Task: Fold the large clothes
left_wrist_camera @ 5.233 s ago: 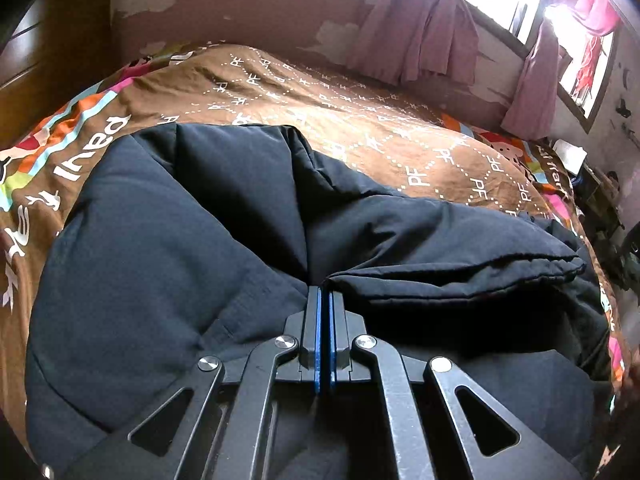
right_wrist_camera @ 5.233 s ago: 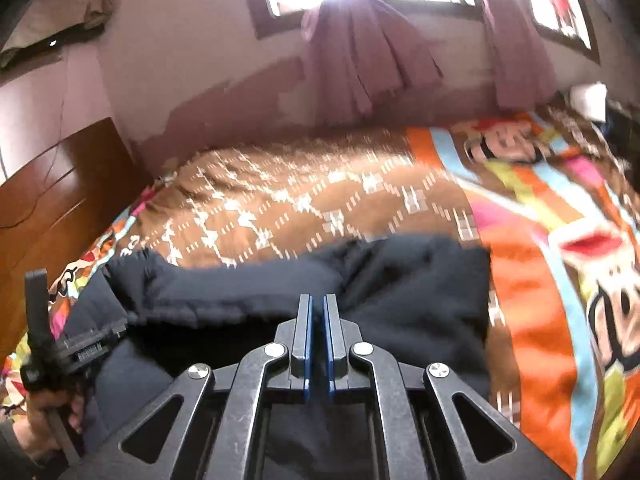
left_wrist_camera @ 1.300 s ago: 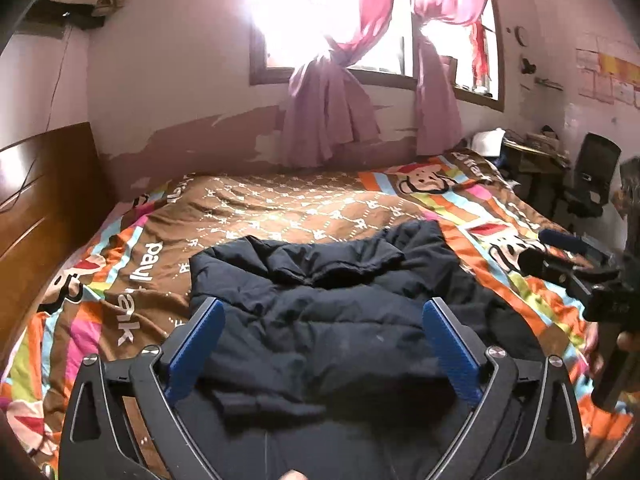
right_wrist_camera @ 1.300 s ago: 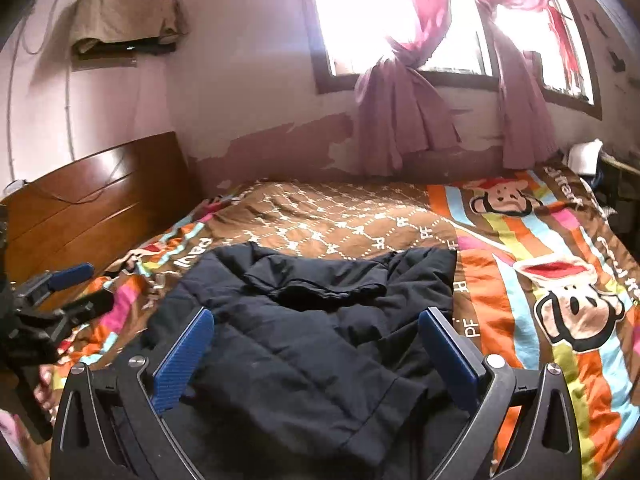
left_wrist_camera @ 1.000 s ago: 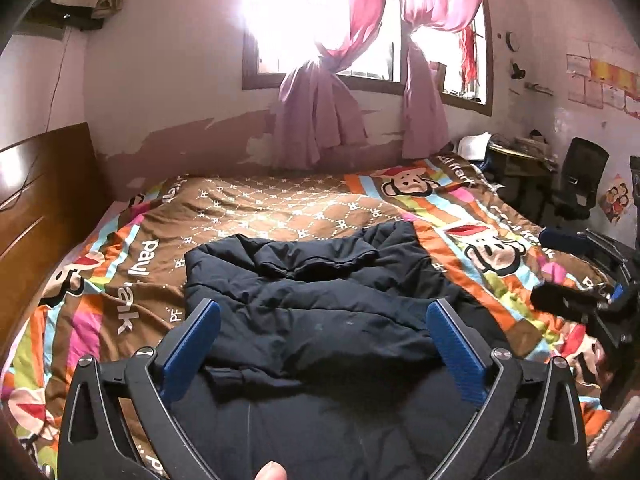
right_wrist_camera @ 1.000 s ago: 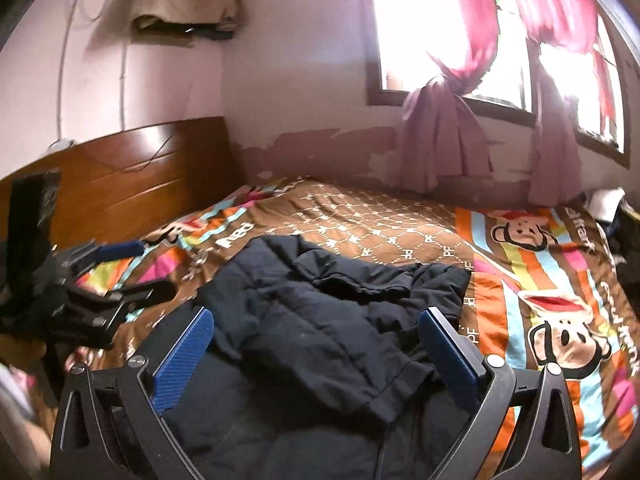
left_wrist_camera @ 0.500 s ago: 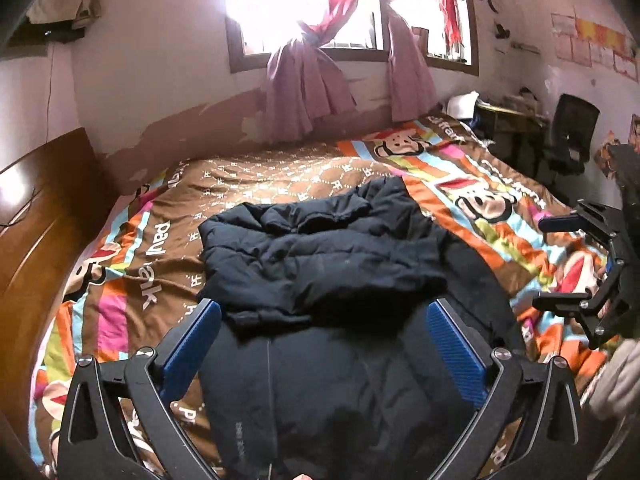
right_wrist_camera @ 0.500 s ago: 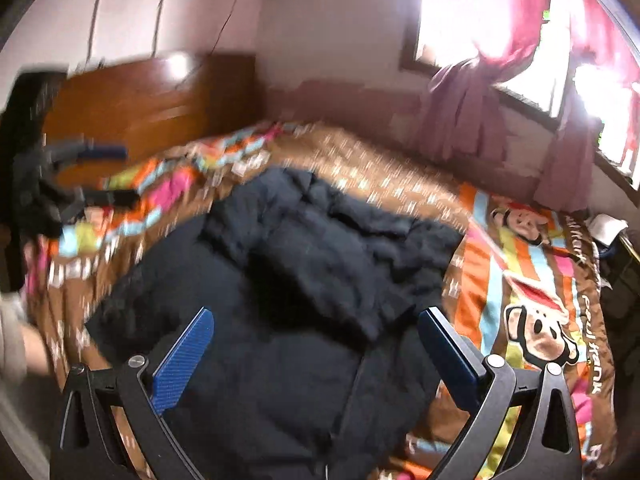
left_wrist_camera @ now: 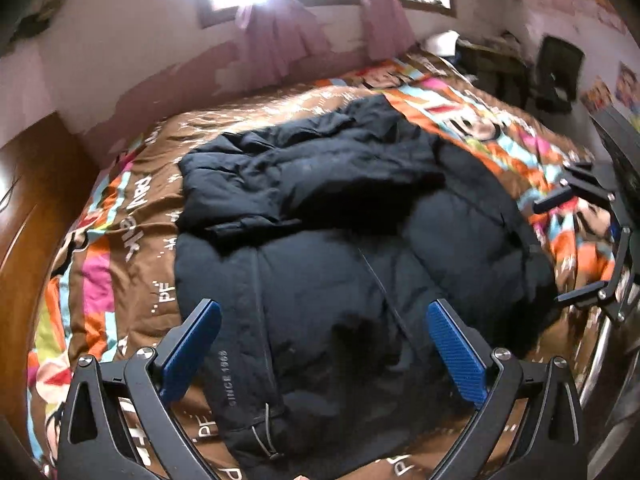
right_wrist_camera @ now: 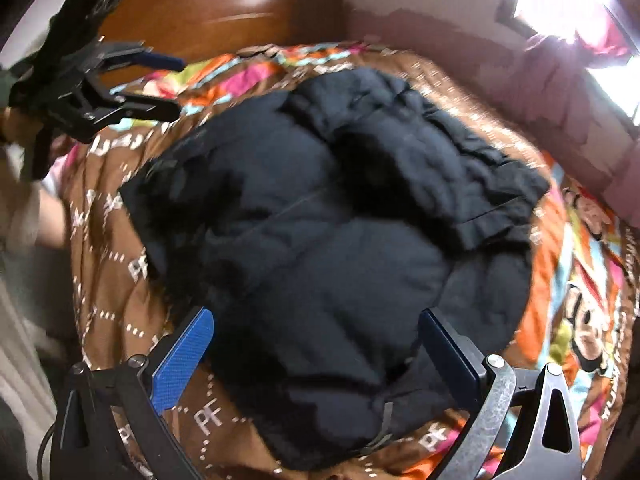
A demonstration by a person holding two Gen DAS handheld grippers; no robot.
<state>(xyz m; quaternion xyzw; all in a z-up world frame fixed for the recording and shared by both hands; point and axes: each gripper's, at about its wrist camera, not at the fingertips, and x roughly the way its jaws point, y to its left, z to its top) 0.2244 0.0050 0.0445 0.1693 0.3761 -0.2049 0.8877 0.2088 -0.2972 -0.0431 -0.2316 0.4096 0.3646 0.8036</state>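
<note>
Black jacket (left_wrist_camera: 340,264) beneath both gaping tools

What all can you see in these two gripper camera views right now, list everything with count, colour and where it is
Puffy dark navy padded jacket: one, dark navy, spread across the middle of the bed, its upper part folded over the body.
Cartoon-monkey patterned bedspread: one, brown with orange, pink and blue patches, covering the bed under the jacket.
Wooden headboard: one, reddish brown, at the head of the bed.
Tied-back curtains: pink-purple, at the bright window behind the bed.
Office chair: one, black, far right by the wall.
Left gripper: black frame, blue pads, open above the jacket's near edge.
Right gripper: black frame, blue pads, open above the jacket, holding nothing.
</note>
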